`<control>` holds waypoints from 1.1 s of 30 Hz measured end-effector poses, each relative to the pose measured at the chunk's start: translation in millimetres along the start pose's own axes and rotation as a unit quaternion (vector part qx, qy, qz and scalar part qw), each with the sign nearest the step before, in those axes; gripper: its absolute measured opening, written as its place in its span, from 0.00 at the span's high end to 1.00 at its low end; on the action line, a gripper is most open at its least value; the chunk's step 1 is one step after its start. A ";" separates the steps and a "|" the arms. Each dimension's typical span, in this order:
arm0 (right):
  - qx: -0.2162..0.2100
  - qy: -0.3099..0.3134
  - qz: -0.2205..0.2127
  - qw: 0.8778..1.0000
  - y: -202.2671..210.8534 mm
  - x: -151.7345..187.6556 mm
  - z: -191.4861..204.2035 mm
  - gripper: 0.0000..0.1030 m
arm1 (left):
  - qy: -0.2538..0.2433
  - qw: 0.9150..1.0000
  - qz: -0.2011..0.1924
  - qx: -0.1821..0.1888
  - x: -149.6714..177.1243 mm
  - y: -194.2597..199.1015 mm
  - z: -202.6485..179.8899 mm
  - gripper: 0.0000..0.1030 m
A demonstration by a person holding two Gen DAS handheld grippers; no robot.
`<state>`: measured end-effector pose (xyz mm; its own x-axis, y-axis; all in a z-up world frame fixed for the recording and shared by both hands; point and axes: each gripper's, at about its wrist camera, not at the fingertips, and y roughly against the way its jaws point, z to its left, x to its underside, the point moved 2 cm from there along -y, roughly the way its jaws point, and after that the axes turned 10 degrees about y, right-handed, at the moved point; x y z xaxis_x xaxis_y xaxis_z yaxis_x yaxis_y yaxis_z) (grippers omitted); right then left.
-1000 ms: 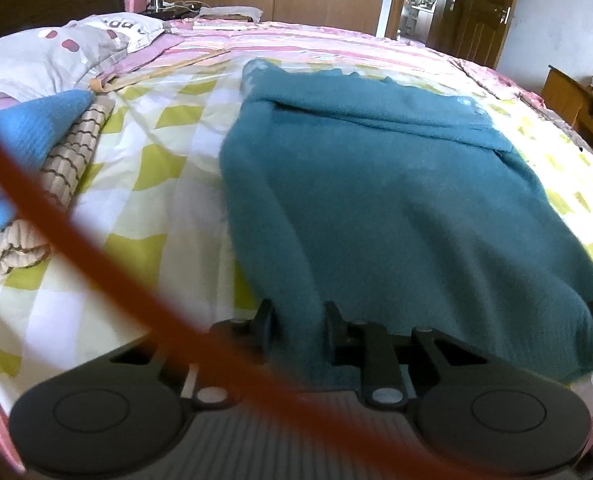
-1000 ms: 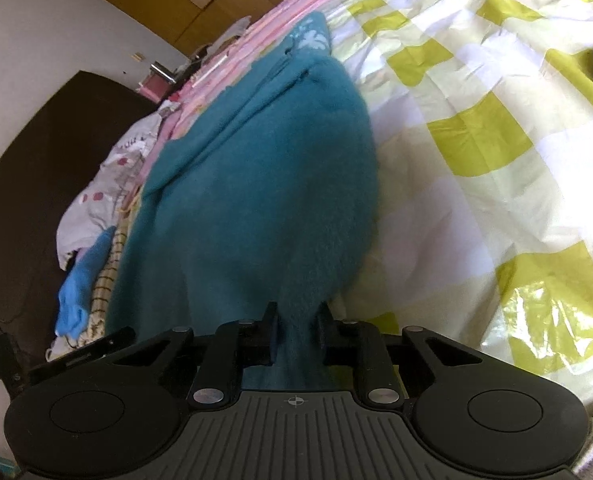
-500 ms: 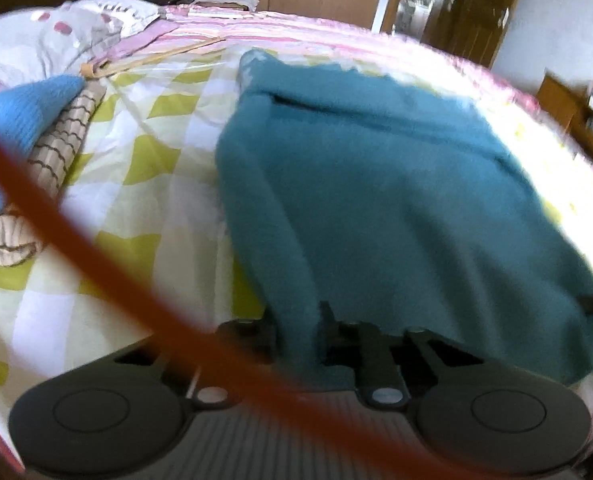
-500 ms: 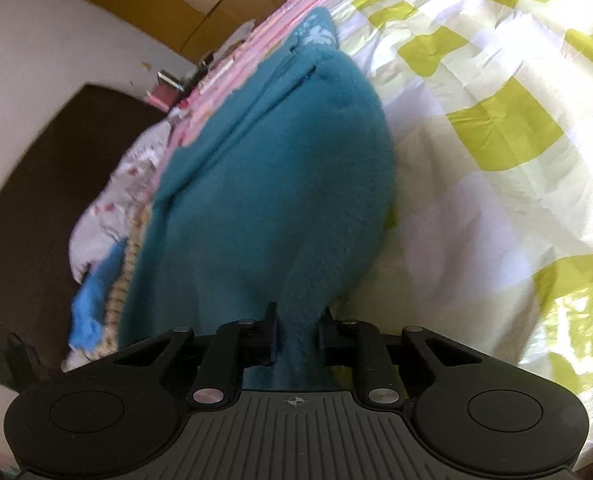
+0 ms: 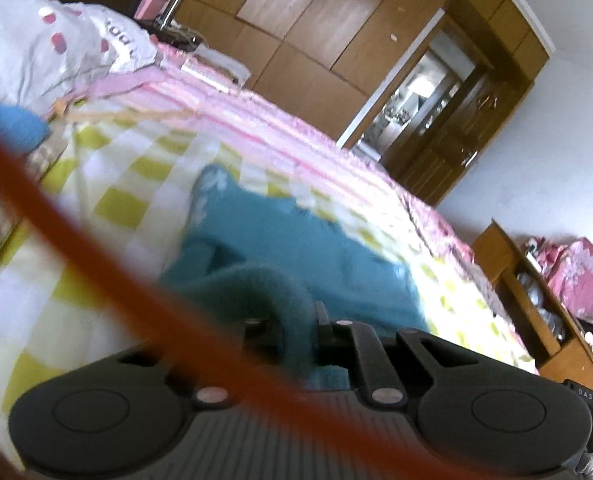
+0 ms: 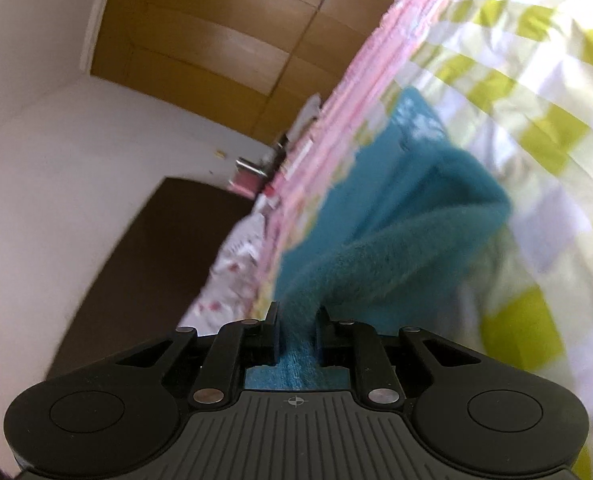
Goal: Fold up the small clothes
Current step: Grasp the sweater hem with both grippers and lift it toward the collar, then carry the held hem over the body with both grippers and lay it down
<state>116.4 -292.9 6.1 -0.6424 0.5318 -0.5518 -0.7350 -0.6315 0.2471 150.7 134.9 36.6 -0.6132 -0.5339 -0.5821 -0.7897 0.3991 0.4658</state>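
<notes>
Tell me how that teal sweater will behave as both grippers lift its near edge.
The teal sweater is probably floppy: it sags and creases between the right hand-held gripper and the bed. Its fuzzy knit likely resists slipping. The left hand-held gripper bunches it easily, so expect uneven folds.

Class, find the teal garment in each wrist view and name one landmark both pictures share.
Left wrist: teal garment lies centre, its near edge pinched in the left gripper.
Right wrist: it fills centre-right, pinched in the right gripper.
Shared landmark: wooden wardrobe.
</notes>
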 end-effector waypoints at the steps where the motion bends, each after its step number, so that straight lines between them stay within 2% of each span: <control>1: -0.004 -0.003 -0.006 1.000 -4.5 -6.3 0.3 0.85 | 0.002 1.000 -0.005 0.002 -6.2 -4.3 -0.8 0.83; 6: -0.013 -0.010 -0.040 0.999 -30.6 -42.2 0.9 0.85 | 0.010 0.999 -0.033 0.009 -38.3 -31.1 -5.7 0.83; 11: -0.003 -0.037 -0.070 0.997 -62.7 -77.0 -12.7 0.85 | 0.029 0.999 -0.043 -0.005 -61.6 -71.0 4.0 0.83; 21: 0.063 -0.094 -0.073 0.991 -126.9 -109.9 -64.2 0.85 | 0.064 0.995 -0.029 -0.077 -82.9 -142.6 34.9 0.83; 23: 0.082 -0.093 -0.072 0.990 -134.9 -113.8 -70.5 0.82 | 0.074 0.993 -0.024 -0.083 -84.9 -151.2 39.7 0.83; 27: 0.094 -0.094 -0.067 0.989 -148.1 -118.1 -80.1 0.81 | 0.092 0.992 -0.018 -0.086 -88.1 -160.7 43.6 0.82; 33: 0.089 -0.118 -0.071 0.986 -152.0 -118.0 -87.8 0.65 | 0.123 0.988 -0.037 -0.083 -91.6 -158.3 41.6 0.75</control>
<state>322.9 -309.3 -36.2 -0.5478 0.7376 -0.3948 -0.8339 -0.4437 0.3281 331.2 151.6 -11.5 -0.5148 -0.7305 -0.4487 -0.8066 0.2353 0.5422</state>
